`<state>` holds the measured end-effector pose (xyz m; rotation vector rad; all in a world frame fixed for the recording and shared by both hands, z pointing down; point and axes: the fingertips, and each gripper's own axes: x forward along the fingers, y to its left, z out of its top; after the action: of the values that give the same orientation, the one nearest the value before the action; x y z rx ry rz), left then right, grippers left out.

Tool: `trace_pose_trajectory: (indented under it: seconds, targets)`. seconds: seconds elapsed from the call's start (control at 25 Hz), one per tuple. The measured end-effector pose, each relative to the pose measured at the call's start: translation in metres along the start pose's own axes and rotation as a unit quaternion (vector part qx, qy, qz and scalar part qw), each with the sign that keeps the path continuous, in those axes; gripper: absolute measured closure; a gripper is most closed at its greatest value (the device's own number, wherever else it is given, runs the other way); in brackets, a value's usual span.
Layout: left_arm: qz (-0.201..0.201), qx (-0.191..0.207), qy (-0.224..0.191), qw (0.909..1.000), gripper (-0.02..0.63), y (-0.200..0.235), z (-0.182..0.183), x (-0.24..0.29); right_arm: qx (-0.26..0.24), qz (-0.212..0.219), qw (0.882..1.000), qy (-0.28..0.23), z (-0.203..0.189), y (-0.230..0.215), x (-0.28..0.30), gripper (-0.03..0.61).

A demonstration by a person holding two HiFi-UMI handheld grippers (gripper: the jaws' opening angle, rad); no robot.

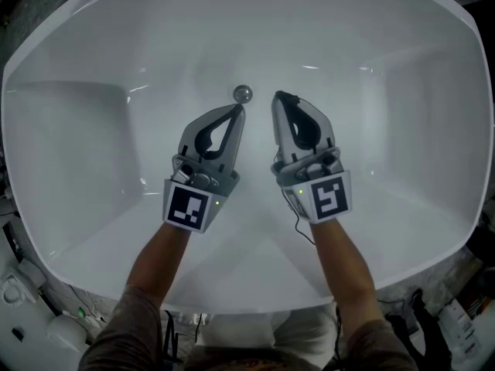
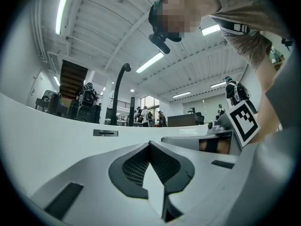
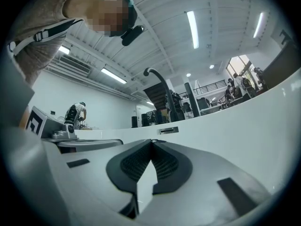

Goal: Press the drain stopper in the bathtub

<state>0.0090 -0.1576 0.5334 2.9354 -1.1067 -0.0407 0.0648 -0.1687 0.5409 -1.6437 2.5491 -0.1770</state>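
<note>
Closest to the person, both forearms reached down into the white bathtub (image 1: 69,130), each hand behind a marker cube. The left gripper (image 1: 238,110) had its jaws closed tip to tip with nothing between them, and its own view showed the ribbed pads meeting at a point (image 2: 149,143). The right gripper (image 1: 280,97) was likewise closed and empty, its pads joined at the front (image 3: 151,141). The two lay side by side over the tub floor, near each other but apart, both pointing away from the person.

The round chrome drain stopper (image 1: 242,93) sat on the tub floor just beyond the left gripper's tip and a shade to its right, and to the left of the right gripper's tip. The left gripper looked nearer. From above I could not tell whether it touched the stopper or hovered over it. Neither gripper view showed the stopper.

Being round, the stopper set no approach angle; a short advance and downward push with the closed left tip seemed all that was needed.

Beyond rose the tub's far wall.
</note>
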Motion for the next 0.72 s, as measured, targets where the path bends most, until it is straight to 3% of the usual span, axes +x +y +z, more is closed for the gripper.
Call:
trace_pose_trajectory:
  seconds: [0.36, 0.72]
  targets:
    - [0.014, 0.0, -0.014, 0.9998, 0.612, 0.012, -0.041, 0.005, -0.008, 0.027, 1.0, 0.003, -0.04, -0.01, 0.015, 0.577]
    - [0.023, -0.007, -0.023, 0.9994, 0.612, 0.012, -0.067, 0.006, -0.027, 0.043, 0.999, -0.015, -0.055, -0.01, 0.024, 0.577]
